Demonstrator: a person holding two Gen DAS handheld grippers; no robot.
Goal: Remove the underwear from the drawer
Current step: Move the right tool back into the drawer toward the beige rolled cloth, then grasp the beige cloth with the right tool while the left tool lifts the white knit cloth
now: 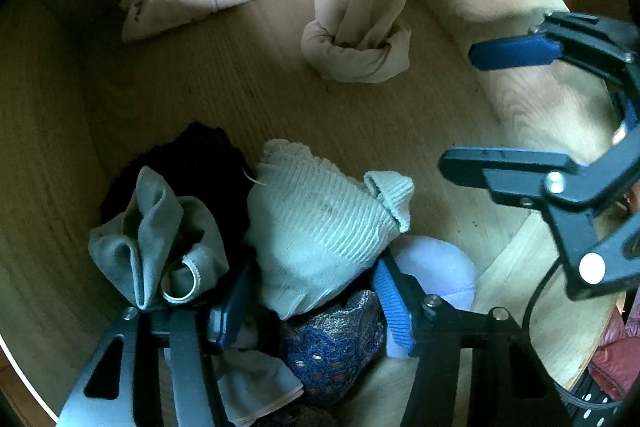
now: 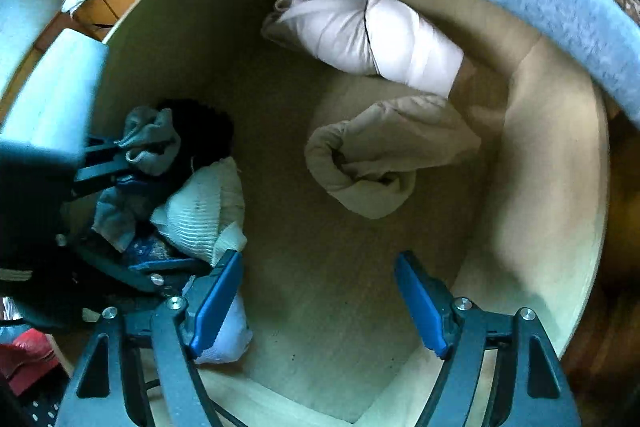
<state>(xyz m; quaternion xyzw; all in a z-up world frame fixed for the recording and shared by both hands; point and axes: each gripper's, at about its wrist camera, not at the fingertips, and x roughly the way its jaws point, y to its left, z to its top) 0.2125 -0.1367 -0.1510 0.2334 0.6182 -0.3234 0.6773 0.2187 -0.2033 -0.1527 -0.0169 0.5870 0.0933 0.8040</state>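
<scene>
Drawer of pale wood lies open beneath us, its floor bare across the middle. Our left gripper points straight down into a heap of underwear in the near left corner. Its blue pads flank a ribbed pale-green piece, whose long axis runs slantwise from the gripper toward a small cuff on the right. We cannot tell whether the pads actually press it or merely bracket it.

Around that piece sit a grey-green garment with an elastic loop, a black one behind it, a blue lace one under the jaws, and a lilac one just beside the right finger.

Our right gripper hangs over the bare drawer floor, jaws wide apart with nothing between them; the lilac piece lies beside its left finger.

Farther back lie two rolls, well apart from the heap. The pinkish-white bundle lies lengthwise along the back wall. The beige roll sits just in front of it, its rolled-up open end toward the heap.
</scene>
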